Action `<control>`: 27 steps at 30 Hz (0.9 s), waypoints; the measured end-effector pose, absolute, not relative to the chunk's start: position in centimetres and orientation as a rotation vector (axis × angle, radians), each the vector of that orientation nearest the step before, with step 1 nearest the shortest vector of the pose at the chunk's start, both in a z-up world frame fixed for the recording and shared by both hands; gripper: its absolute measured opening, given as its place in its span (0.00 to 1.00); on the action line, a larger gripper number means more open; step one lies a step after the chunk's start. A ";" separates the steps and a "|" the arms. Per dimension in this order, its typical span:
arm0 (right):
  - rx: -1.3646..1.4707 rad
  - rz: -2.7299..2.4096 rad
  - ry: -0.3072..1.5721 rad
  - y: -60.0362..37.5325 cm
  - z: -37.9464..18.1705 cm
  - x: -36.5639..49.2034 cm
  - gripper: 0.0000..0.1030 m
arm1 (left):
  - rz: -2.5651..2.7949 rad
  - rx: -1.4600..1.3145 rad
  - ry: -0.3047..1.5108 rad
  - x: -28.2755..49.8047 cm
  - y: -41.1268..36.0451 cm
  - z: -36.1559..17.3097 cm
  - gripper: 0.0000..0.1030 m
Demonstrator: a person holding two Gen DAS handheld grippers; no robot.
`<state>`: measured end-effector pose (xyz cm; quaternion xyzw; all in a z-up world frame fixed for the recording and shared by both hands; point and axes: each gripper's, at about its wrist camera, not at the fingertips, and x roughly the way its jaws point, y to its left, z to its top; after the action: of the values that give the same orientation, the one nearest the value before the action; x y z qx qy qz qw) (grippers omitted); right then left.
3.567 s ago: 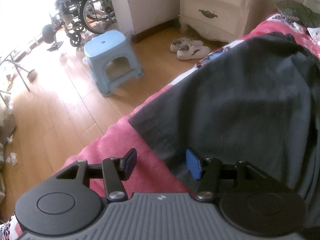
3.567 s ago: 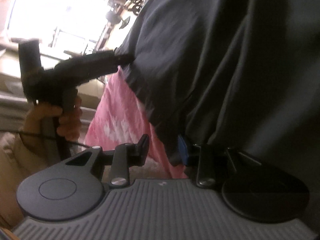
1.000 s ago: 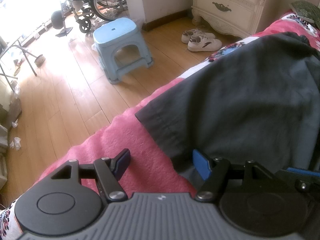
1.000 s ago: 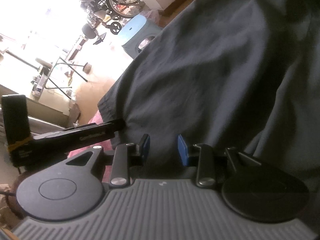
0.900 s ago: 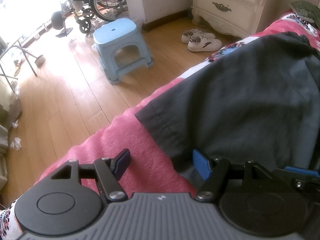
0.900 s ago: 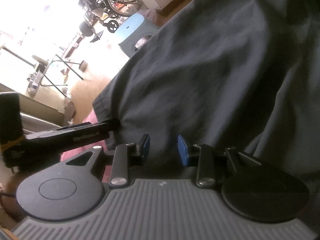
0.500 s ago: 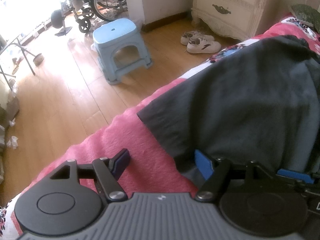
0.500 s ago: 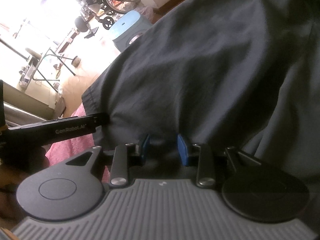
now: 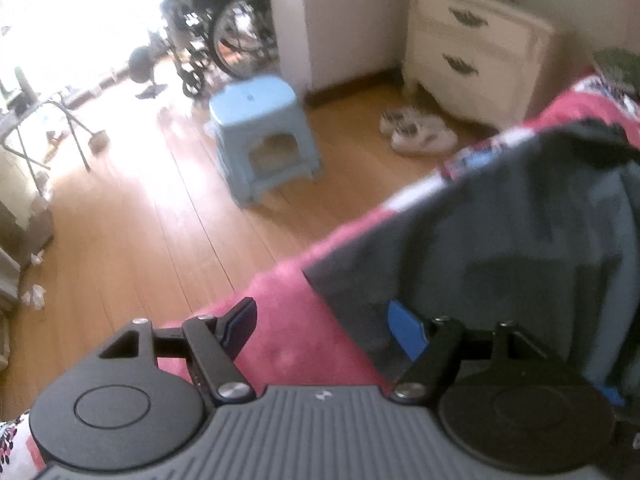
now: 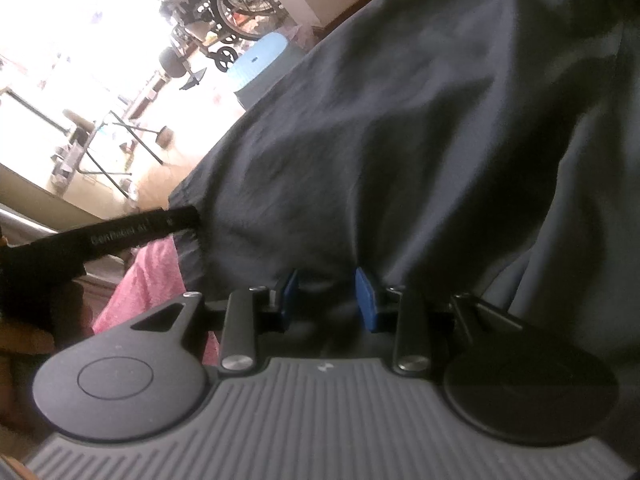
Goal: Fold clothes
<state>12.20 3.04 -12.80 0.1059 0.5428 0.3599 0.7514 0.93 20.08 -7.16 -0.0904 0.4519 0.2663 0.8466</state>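
Left gripper (image 9: 320,322) jaws wide apart, straddling the near hem of the dark garment (image 9: 500,240) on the pink bedspread (image 9: 288,332); right gripper (image 10: 326,296) jaws apart, cloth bunched between, not clamped; likely regripping an edge mid-fold; next needs both closing on fabric; blue stool (image 9: 262,132) beyond.

Each handheld unit, the left gripper (image 9: 322,326) and the right gripper (image 10: 327,300), has a grey ribbed housing flanked by two round black discs with an embossed ring. Black linkage arms with silver screw heads carry the jaws, which are faced with blue pads. Seen from the right wrist, the left gripper's black side bears pale lettering, too blurred to read.
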 end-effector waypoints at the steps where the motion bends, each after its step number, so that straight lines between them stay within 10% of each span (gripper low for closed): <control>1: 0.240 0.792 1.185 2.9 -12.9 12.2 0.30 | 0.572 -0.194 0.937 1.1 20.2 -7.0 0.72; 27: 0.198 0.773 1.569 5.9 -13.3 17.7 0.43 | 0.608 -0.210 1.122 12.6 21.4 -4.5 0.71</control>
<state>17.75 5.89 -13.34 0.0867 0.6872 0.3384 0.6369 12.64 21.42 -4.55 -0.0980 0.5227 0.2834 0.7980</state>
